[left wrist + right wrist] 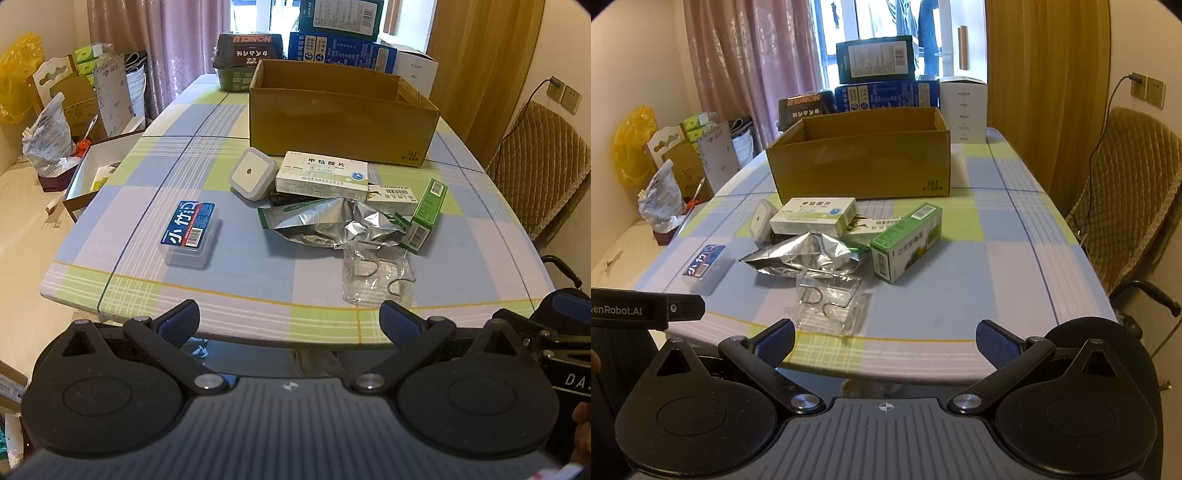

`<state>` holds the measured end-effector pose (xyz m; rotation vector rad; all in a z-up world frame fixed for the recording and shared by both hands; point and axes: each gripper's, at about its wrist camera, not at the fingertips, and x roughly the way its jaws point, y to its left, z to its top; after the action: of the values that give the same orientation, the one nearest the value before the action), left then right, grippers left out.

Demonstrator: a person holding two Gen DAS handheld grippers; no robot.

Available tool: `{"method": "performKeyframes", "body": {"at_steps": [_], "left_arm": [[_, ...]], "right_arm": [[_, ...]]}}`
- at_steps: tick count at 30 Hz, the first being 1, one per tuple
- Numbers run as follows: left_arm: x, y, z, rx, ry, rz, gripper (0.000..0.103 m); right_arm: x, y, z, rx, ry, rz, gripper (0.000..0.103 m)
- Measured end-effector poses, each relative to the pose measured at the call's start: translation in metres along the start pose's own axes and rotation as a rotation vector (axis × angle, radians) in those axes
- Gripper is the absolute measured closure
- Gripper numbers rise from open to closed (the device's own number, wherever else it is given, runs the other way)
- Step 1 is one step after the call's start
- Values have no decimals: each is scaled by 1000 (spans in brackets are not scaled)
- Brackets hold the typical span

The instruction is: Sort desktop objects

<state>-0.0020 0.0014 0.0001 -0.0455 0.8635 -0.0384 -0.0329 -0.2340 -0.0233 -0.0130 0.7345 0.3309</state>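
Only right view shows green box face-on.

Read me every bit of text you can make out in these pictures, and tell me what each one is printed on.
"小竹": clear plastic case.
"甲钴胺片": white medicine box.
"361": cardboard box.
"HONGLI", upside down: dark box.
"enRobot.AI", start cut off: left gripper body.
"DA", cut off: right gripper body.
Green carton, blue boxes: print too blurred.

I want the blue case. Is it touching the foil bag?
Apart. The left wrist view shows bare tablecloth between the blue case and the foil bag.
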Motion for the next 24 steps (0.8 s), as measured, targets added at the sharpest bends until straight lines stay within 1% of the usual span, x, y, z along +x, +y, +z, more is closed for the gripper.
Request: {"method": "performKeyframes", "body": {"at_steps": [6, 11, 15, 19, 24], "left_arm": [[2, 0, -1, 19, 0, 7, 1], [4, 2, 1, 38, 7, 22, 1], [5, 8, 4, 40, 4, 31, 1], [7, 13, 6, 39, 2, 27, 1], [5, 19, 8, 48, -16, 29, 1]], "right_arm": [[6, 0, -1, 3, 14, 2, 2], [10, 6, 1, -25, -5, 7, 2], [15, 7, 5, -1, 5, 15, 2], [22, 6, 9, 32, 34, 12, 2], [26, 7, 11, 46, 40, 23, 2]]}}
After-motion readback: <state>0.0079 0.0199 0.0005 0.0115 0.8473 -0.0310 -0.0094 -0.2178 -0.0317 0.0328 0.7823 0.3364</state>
